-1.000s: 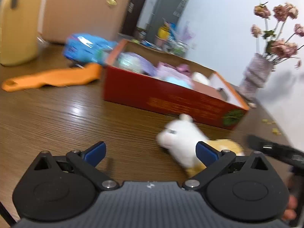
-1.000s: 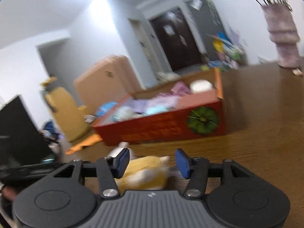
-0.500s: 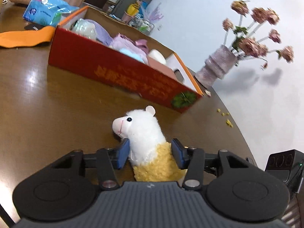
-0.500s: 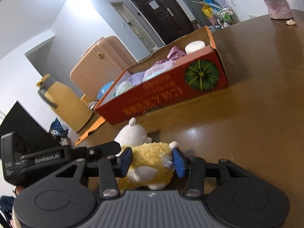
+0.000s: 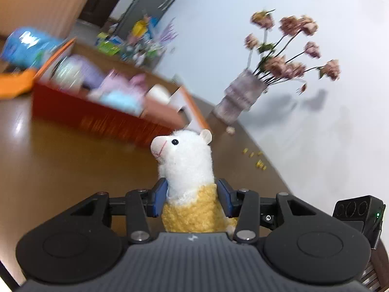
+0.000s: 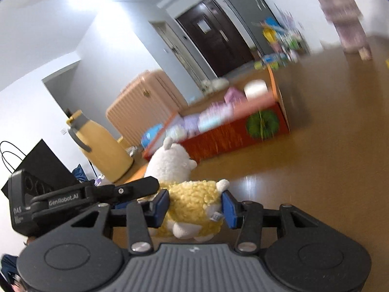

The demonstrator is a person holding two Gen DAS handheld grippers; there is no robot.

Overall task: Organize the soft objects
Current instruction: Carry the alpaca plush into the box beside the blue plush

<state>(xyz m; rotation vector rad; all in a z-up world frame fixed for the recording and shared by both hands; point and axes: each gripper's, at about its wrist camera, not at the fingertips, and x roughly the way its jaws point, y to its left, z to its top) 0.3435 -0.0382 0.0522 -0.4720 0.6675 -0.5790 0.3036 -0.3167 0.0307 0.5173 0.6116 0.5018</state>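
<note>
Both grippers pinch one plush alpaca (image 5: pixel 188 170) — the left gripper (image 5: pixel 192 198), its jaws just closed in, at the neck. The right gripper (image 6: pixel 195 205) squeezes its yellow body, above the table (image 6: pixel 316 170) — red box (image 6: pixel 233 136) beyond.

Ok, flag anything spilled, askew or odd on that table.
Small yellow crumbs lie scattered on the table near the vase, as if spilled. One plush alpaca is pinched by both the left gripper and the right gripper.
</note>
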